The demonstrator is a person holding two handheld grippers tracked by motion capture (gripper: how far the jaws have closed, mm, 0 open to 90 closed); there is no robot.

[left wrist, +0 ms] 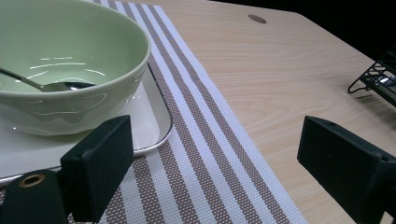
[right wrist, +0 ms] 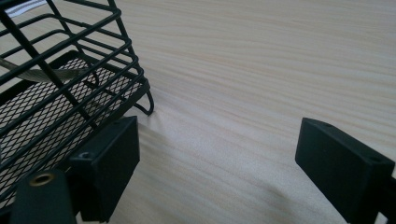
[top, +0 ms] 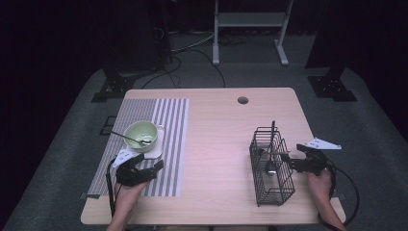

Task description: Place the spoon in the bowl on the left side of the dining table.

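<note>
The left hand-held gripper [top: 153,167] is held wide open over the striped placemat [top: 169,126], at about 5 o'clock from the green bowl [top: 141,134]; nothing is held between its jaws and nothing is touched by them. In the left gripper view, one jaw is seen just in front of the white tray [left wrist: 144,116] on which the green bowl [left wrist: 70,65] stands, the other above bare wood beyond the mat's edge. A spoon [top: 126,138] is seen resting in the bowl, its handle pointing toward 10 o'clock over the rim.

The right hand-held gripper [top: 287,161] is likewise spread wide and empty, placed at 3 o'clock of the black wire cutlery basket [top: 270,168]. In the right gripper view, one jaw is seen close against the basket's [right wrist: 56,93] lower corner, though contact cannot be judged; the other jaw hangs over open worktop [right wrist: 243,84]. A dark utensil [top: 272,144] is seen standing inside the basket, its handle rising above the rim toward 12 o'clock.

The two grippers are set well apart, with bare worktop [top: 216,144] between them. A round cable hole [top: 243,100] is seen near the far edge, at 12 o'clock.
</note>
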